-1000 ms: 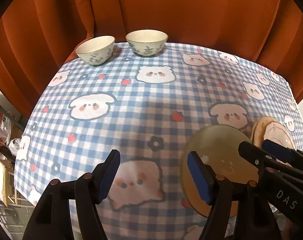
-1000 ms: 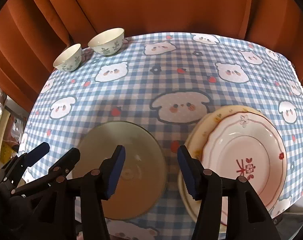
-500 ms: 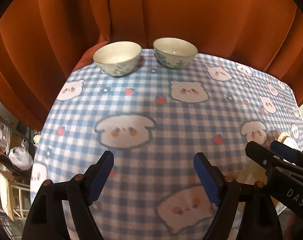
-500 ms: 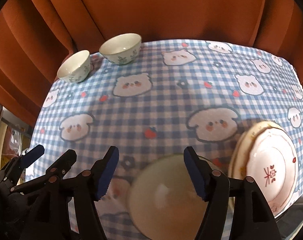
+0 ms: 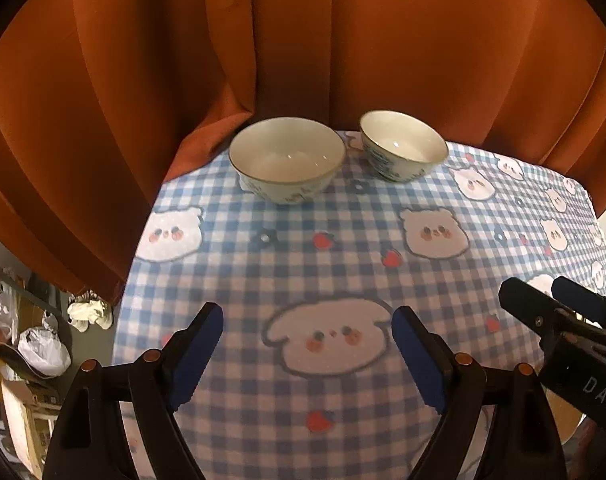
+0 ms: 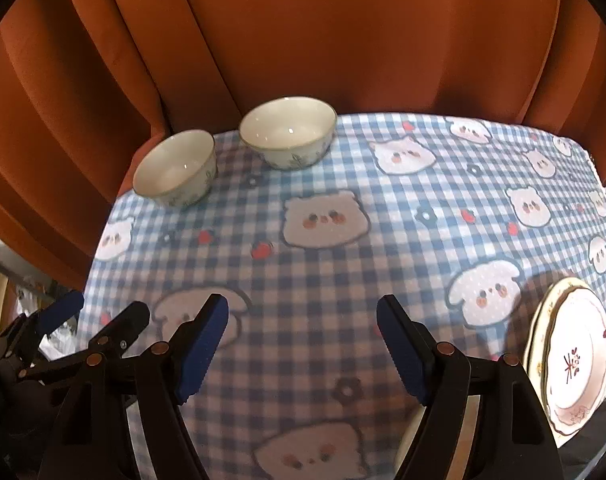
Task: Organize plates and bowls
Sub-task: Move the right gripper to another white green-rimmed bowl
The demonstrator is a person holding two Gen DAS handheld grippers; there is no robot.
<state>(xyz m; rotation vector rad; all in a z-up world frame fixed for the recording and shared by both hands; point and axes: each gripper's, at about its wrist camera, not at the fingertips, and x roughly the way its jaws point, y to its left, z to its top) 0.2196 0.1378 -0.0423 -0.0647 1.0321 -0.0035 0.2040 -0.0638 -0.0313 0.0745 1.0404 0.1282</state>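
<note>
Two white bowls with green leaf patterns stand side by side at the table's far edge: the left bowl [image 5: 287, 160] [image 6: 175, 168] and the right bowl [image 5: 403, 146] [image 6: 287, 132]. My left gripper [image 5: 307, 332] hovers over the checked cloth short of them, its jaws opening with nothing between them. My right gripper [image 6: 303, 320] hangs beside it, jaws also opening and empty. Each gripper shows in the other's view: the right gripper [image 5: 559, 312], the left gripper [image 6: 95, 320]. A pink-patterned plate [image 6: 575, 364] lies on a cream plate at the near right.
A blue checked tablecloth [image 5: 343, 248] with bear faces covers the table. Orange curtains [image 5: 303, 40] hang close behind the bowls. Beyond the table's left edge, bags and boxes [image 5: 43, 348] lie on the floor. A sliver of a tan plate [image 5: 563, 416] shows behind the right gripper.
Both grippers have travelled away from the plates toward the two bowls, which now look larger and nearer. The tan plate has slid out under the grippers. Both pairs of jaws have spread wider.
</note>
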